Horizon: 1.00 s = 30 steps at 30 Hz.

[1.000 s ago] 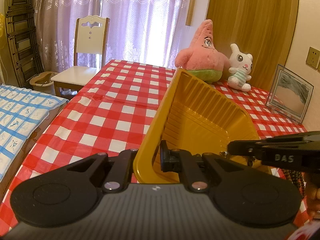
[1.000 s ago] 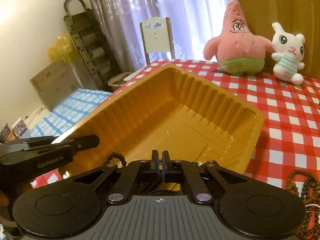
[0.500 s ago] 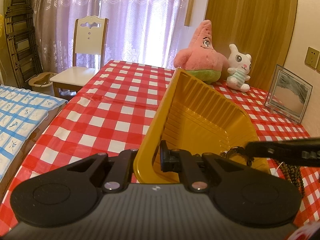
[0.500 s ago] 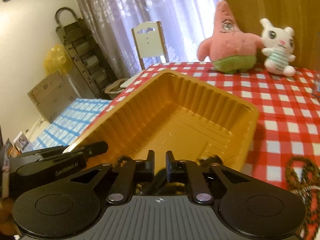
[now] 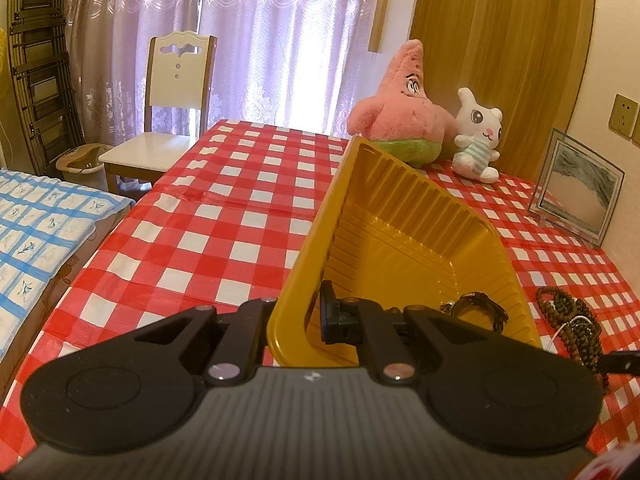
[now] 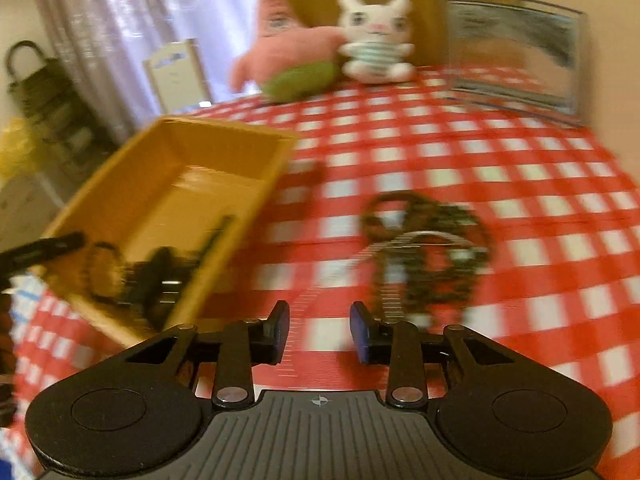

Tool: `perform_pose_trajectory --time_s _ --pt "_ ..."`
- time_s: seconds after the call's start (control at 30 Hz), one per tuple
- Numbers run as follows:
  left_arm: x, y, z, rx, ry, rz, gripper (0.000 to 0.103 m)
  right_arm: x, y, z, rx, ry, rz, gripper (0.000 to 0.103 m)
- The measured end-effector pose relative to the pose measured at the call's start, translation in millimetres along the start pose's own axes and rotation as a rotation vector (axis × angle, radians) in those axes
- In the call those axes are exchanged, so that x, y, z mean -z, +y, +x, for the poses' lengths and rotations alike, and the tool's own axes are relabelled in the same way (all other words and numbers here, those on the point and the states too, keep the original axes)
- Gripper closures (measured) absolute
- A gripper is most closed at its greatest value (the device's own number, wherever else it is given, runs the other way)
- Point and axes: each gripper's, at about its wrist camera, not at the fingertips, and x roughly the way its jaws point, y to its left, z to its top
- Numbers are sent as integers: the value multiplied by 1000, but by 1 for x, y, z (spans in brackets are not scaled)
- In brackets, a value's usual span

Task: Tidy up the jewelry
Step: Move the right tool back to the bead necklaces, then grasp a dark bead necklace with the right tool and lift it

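My left gripper (image 5: 296, 316) is shut on the near rim of the yellow tray (image 5: 404, 232) and tilts it up. A dark bead bracelet (image 5: 476, 308) lies in the tray's near right corner. It also shows in the right wrist view (image 6: 105, 268), inside the tray (image 6: 224, 156). A pile of brown bead strings (image 5: 568, 320) lies on the cloth right of the tray. In the blurred right wrist view that pile (image 6: 424, 248), with a pale cord, lies ahead of my right gripper (image 6: 319, 330), which is open and empty above the cloth.
A pink star plush (image 5: 400, 112) and a white bunny plush (image 5: 476, 136) sit at the table's far end. A glass picture frame (image 5: 576, 192) stands at the right edge. A chair (image 5: 168, 120) and a blue-checked bed (image 5: 36, 240) are left of the table.
My right gripper opened, let the bracelet drop into the tray, and swung right out of the tray toward the bead pile. The left gripper kept its hold on the tray.
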Motion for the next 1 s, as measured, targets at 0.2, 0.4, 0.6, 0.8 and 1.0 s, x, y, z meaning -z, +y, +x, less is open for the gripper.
perform_pose_trajectory --time_s 0.2,0.4,0.6,0.8,1.0 --pt "0 -1 1 2 1 2 95 -10 -48 -1 88 -21 -39 69" --pt "0 -2 1 0 2 1 95 -19 -57 9 138 -37 -225 69" --pt "-1 -1 2 -1 3 1 95 -22 -45 35 141 -14 -424 73" --pt "0 0 2 -1 5 -2 95 -24 -40 59 124 44 -550 76" --pt "2 4 1 -5 6 -6 95 -24 -36 72 113 64 -630 78"
